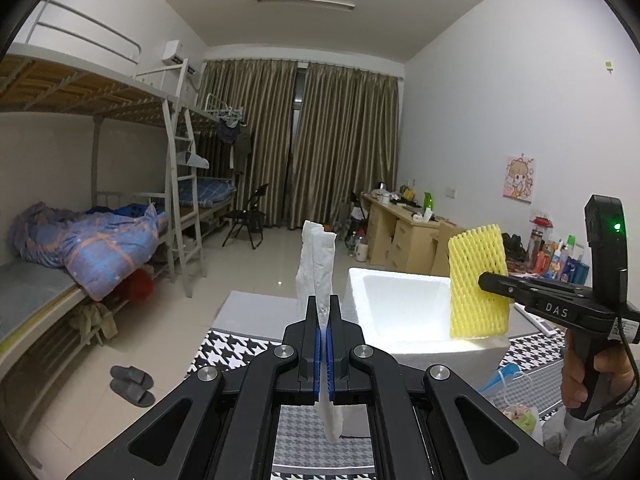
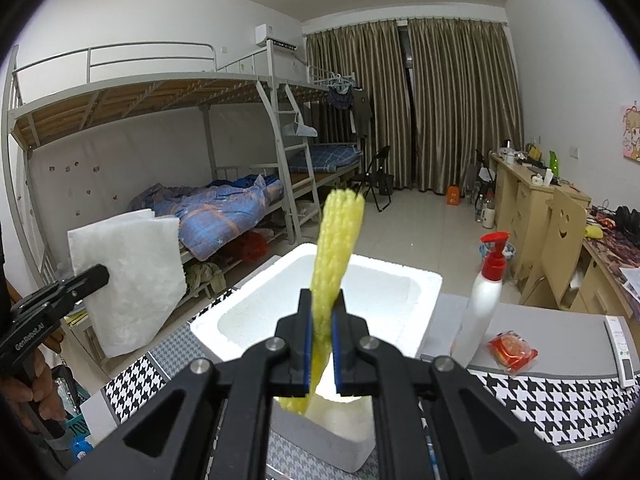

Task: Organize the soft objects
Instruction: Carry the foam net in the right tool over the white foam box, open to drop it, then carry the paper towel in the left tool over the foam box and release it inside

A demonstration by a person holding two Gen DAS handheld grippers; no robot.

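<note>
The white foam sheet (image 1: 316, 264) was pinched upright in the left gripper (image 1: 324, 312), and the yellow foam net (image 2: 334, 264) was pinched in the right gripper (image 2: 322, 320). Both were held in the air above the white foam box (image 2: 424, 280) on the checked cloth (image 2: 560, 400). The box looked empty, so neither piece had been stowed; both placements remained.
</note>
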